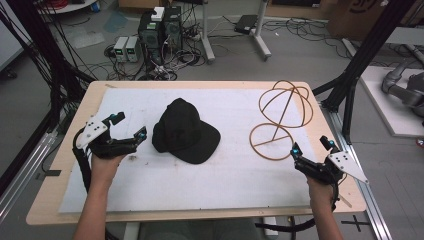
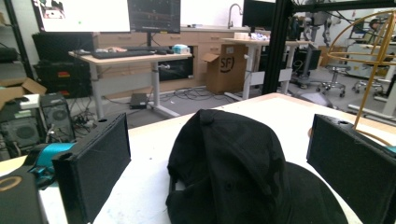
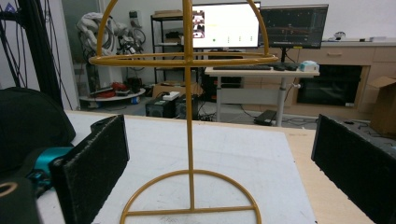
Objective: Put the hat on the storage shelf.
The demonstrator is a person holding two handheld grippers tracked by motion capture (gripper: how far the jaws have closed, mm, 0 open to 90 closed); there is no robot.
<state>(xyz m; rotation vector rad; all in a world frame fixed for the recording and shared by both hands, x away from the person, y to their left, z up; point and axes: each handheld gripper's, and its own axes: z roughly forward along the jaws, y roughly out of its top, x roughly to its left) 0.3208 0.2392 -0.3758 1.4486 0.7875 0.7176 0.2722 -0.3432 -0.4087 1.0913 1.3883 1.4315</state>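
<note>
Here, on the white-covered surface [image 1: 210, 180], a soft black fabric baseball cap [image 1: 184, 131] lies between the wide-open, empty left hand-held gripper [image 1: 131, 126] and right hand-held gripper [image 1: 312, 146], beside a stiff gold wire hat stand [image 1: 283, 116]; likely light and floppy, best pinched at its firmer brim.

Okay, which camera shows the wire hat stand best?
The high view: the whole gold wire hat stand shows there, dome, post and ring base. The right gripper view gives its post and base close up, dome top cropped; the left gripper view catches part of its dome.
</note>
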